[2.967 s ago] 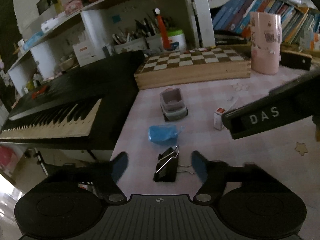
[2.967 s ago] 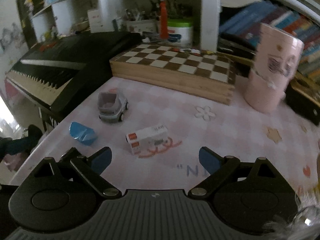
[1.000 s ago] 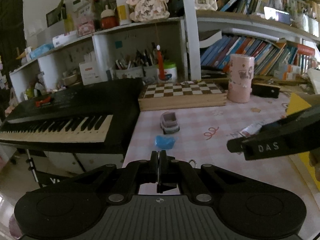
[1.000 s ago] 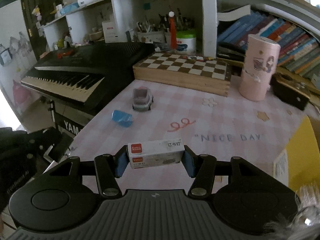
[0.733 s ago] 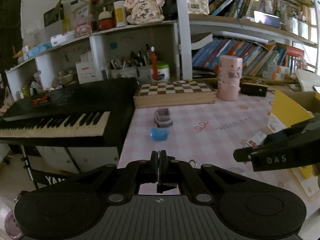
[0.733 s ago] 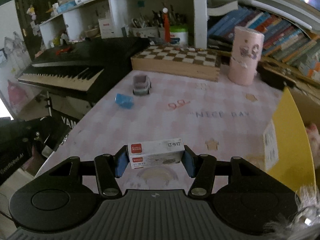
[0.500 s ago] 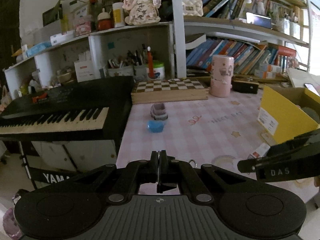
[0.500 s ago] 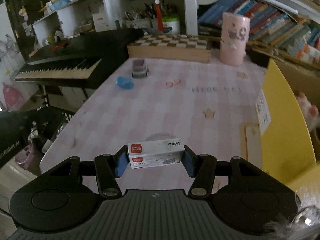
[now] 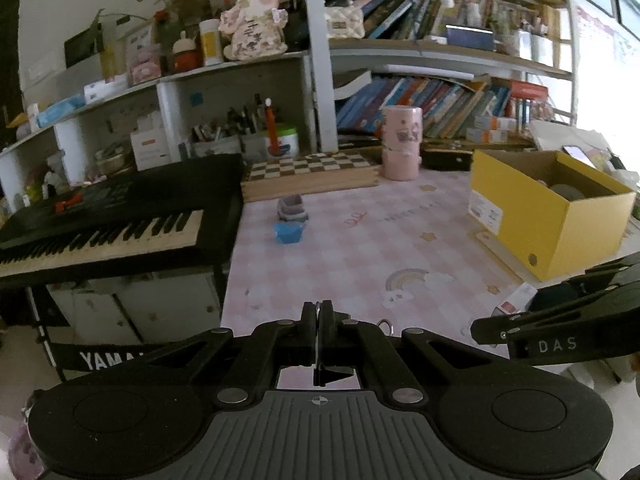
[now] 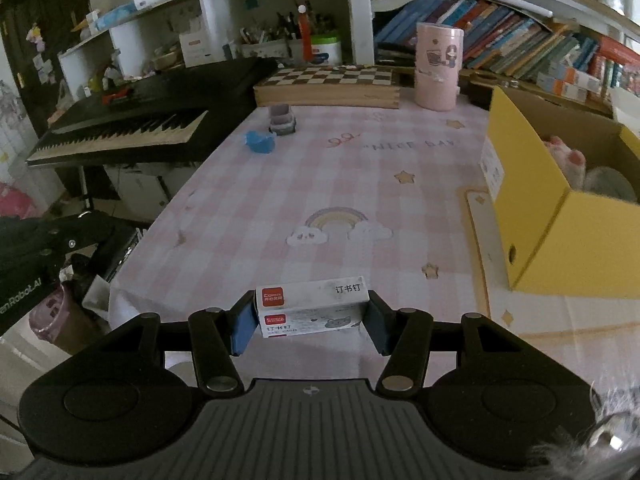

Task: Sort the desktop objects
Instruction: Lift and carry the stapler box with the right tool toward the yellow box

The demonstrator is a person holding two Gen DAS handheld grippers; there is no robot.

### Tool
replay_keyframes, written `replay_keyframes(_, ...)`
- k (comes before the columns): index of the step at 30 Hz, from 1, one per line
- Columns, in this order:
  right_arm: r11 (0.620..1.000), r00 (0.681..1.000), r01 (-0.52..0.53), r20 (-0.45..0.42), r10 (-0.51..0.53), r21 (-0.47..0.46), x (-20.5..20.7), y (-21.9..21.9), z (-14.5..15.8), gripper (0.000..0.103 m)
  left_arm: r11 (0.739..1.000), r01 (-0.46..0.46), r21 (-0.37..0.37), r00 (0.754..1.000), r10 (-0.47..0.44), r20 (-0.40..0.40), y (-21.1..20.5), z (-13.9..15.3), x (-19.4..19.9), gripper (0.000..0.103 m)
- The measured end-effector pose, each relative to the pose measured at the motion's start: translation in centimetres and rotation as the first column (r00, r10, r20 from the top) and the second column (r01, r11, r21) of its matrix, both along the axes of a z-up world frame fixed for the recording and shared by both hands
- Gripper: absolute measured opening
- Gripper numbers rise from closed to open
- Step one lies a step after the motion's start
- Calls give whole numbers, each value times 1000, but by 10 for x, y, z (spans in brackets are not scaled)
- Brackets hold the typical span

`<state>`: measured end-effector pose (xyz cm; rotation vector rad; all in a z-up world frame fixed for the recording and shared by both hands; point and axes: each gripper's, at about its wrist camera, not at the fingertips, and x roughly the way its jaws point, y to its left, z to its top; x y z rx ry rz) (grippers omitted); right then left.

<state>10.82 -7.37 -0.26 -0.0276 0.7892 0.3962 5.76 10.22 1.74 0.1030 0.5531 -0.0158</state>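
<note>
Both grippers have swung away from the chessboard toward the yellow box (image 10: 532, 216), so I'd carry each load over its open top before releasing: left gripper (image 9: 319, 312) pinched tight on the binder clip (image 9: 385, 325), right gripper (image 10: 308, 316) clamped on the staple box (image 10: 312, 306), left of the yellow box.

My views are dim and soft. Daylight glares white at the right edge of my left view, fisheye bending curves the shelves (image 9: 440, 56), and black corners frame both.
</note>
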Motion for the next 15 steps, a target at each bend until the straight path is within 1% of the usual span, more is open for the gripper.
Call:
replay_keyframes(9, 997, 997, 78, -6, -78, 7, -44, -12, -5, 53, 997, 77, 7, 997, -77, -5, -12, -4, -28, 0)
replay_keyframes(15, 989, 989, 148, -4, -148, 4, -61, -29, -4, 53, 992, 130, -4, 992, -130, -3, -23, -5, -35, 0)
